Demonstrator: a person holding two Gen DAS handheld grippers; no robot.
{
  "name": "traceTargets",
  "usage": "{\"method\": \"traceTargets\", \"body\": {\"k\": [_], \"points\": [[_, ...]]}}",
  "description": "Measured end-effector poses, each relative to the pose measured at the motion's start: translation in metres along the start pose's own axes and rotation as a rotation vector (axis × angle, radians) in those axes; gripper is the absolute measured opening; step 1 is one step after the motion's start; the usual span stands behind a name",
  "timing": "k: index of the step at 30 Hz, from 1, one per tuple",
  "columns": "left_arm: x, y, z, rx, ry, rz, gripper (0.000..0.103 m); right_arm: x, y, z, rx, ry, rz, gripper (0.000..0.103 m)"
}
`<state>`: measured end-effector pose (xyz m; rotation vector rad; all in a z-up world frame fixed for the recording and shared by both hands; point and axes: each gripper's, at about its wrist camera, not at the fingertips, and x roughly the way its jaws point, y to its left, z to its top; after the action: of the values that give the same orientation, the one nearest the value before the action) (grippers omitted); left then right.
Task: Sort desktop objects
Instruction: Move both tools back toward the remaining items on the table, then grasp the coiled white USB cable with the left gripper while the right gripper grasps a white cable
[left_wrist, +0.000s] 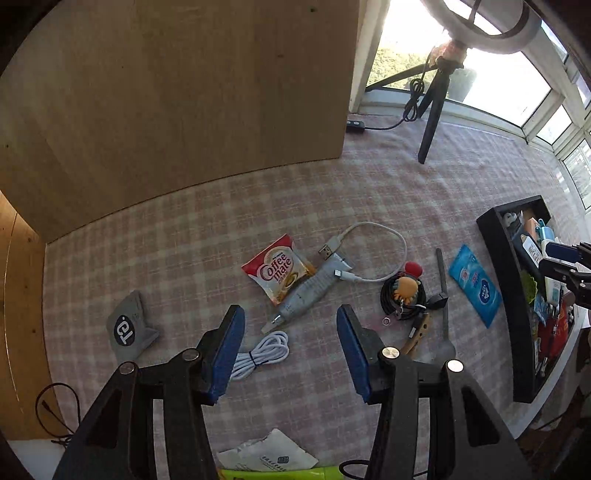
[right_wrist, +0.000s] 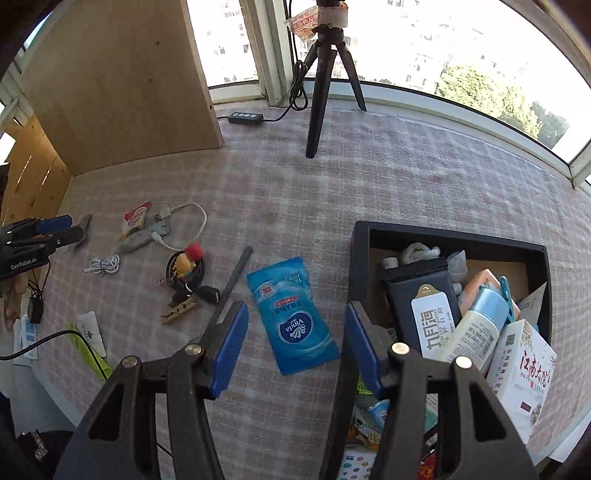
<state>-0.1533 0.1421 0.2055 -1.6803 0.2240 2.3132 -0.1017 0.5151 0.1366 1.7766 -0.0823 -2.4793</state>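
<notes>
My left gripper (left_wrist: 290, 314) is open and empty above the checked tablecloth, over a grey tube (left_wrist: 312, 291) and a coiled white cable (left_wrist: 260, 354). A Coffee-mate sachet (left_wrist: 279, 269), a white USB cable (left_wrist: 373, 251), a black cable with a doll keyring (left_wrist: 404, 295), a metal file (left_wrist: 443, 291) and a blue Vinda wipes pack (left_wrist: 474, 286) lie beyond. My right gripper (right_wrist: 293, 314) is open and empty over the wipes pack (right_wrist: 291, 314), left of the black box (right_wrist: 358, 266) full of items. The left gripper (right_wrist: 55, 229) shows at the far left.
A wooden panel (left_wrist: 177, 103) stands at the back left. A black tripod (right_wrist: 325, 74) and a power strip (right_wrist: 245, 117) stand by the window. A grey phone stand (left_wrist: 129, 328) sits left. A wooden clothespin (right_wrist: 179, 310), paper (left_wrist: 266, 458) and green item lie near the front edge.
</notes>
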Motion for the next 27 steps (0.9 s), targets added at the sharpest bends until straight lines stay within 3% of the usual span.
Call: {"method": "traceTargets", "body": {"k": [5,13,18,24,27], "points": [[0.013,0.039,-0.021,-0.032,0.046,-0.007,0.049,0.03,0.047,0.023,-0.069,0.042,0.059,0.051],[0.05,0.017,-0.041,0.171,0.121,-0.006,0.049,0.086,0.085,0.058,-0.083,0.111,0.068,0.051],[0.074,-0.002,-0.045,0.288,0.158,0.032,0.05,0.117,0.084,0.076,-0.045,0.142,0.058,0.05],[0.092,-0.005,-0.048,0.312,0.188,0.026,0.05,0.142,0.072,0.088,0.025,0.177,0.083,0.05],[0.098,-0.007,-0.048,0.307,0.193,0.021,0.049,0.151,0.071,0.089,0.037,0.198,0.093,0.039]]}}
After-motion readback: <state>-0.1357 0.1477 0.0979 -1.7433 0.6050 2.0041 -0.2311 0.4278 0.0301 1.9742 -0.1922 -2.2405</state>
